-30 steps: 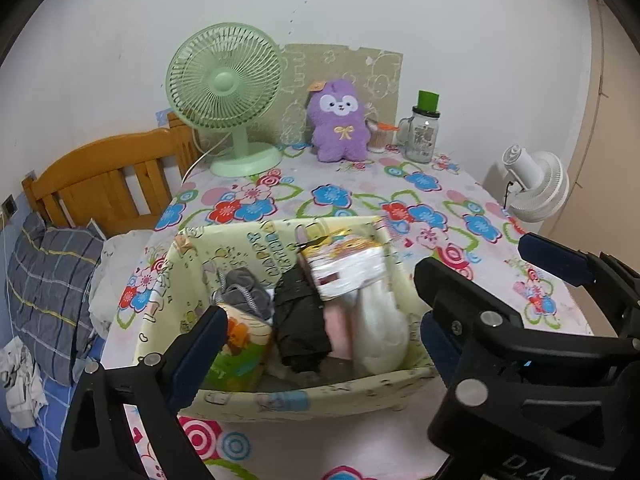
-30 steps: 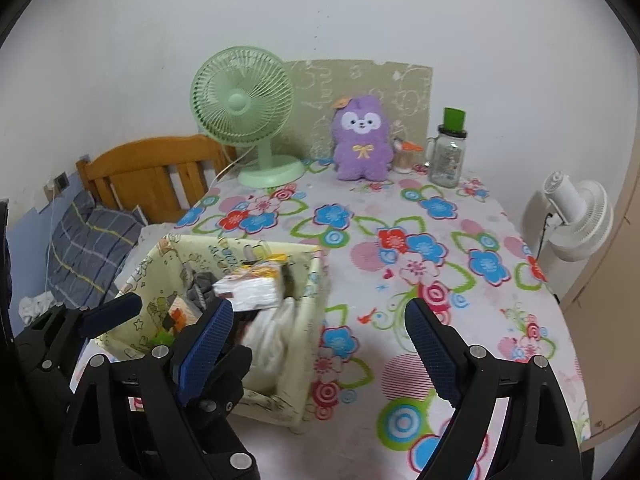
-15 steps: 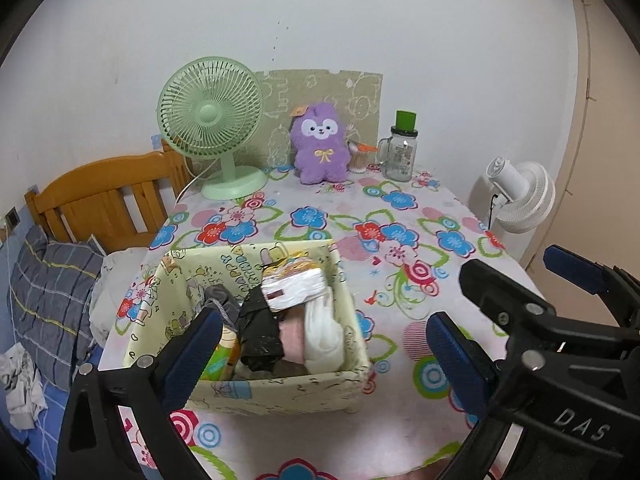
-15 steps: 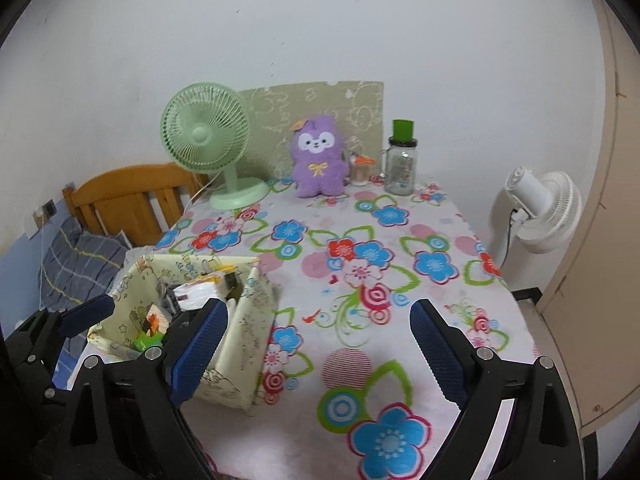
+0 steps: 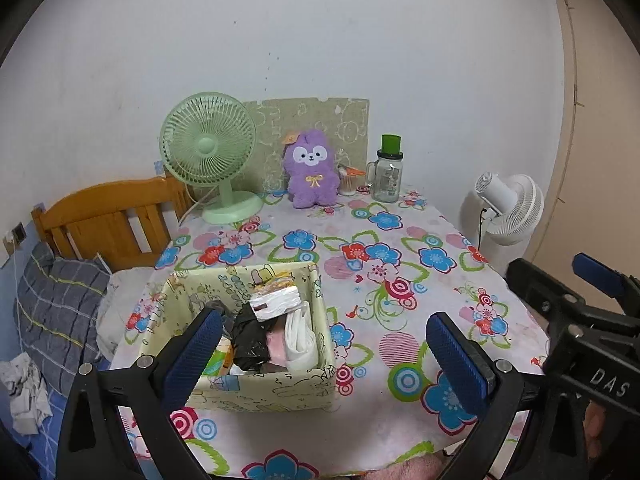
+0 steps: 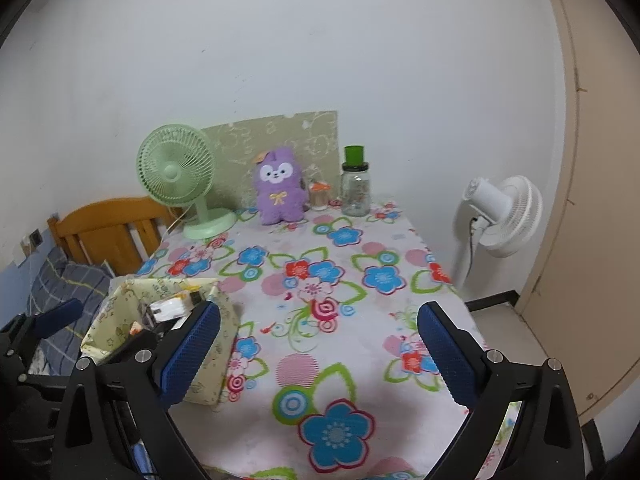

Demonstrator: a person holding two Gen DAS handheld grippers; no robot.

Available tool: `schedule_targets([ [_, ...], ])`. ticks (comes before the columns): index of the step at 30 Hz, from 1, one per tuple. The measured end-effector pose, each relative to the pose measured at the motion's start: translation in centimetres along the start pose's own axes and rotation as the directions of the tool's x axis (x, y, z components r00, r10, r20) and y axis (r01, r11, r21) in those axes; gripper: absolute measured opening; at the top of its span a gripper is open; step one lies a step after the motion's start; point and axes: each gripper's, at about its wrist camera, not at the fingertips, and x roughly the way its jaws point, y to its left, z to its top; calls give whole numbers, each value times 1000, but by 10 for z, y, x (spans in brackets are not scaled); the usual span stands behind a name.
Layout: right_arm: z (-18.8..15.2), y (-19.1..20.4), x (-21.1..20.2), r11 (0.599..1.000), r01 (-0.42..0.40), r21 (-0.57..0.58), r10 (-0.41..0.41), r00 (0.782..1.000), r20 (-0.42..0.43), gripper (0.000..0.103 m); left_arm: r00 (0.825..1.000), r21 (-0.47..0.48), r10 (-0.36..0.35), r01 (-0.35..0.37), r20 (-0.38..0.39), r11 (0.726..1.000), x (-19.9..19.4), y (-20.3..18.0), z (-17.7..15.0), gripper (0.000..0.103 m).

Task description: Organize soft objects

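Observation:
A pale yellow fabric basket (image 5: 256, 390) sits on the near left of the floral table. It holds several soft items: a white bundle (image 5: 298, 338), a black cloth (image 5: 250, 338), a pink piece and a silver-white packet (image 5: 276, 300). The basket also shows in the right wrist view (image 6: 208, 368). A purple plush toy (image 5: 311, 174) stands at the table's back, also in the right wrist view (image 6: 279, 192). My left gripper (image 5: 320, 354) is open and empty, hovering above the table's near edge. My right gripper (image 6: 318, 346) is open and empty, right of the basket.
A green desk fan (image 5: 208, 152), a glass jar with a green lid (image 5: 387, 172) and a small cup stand at the back by a patterned board. A white floor fan (image 5: 508, 208) stands right of the table. A wooden bed headboard (image 5: 108, 216) and bedding lie left.
Both grippers have pulled back and up from the basket, so more of the table shows. The basket and its contents stay in place. Both grippers stay open.

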Motion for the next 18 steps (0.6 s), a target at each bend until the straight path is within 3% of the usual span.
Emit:
schedule_targets([
  [18,6,-16,-39,999,32,-16,-31,997,76,101,995,11,18,-19,100,1000,-40,-9,10,103],
])
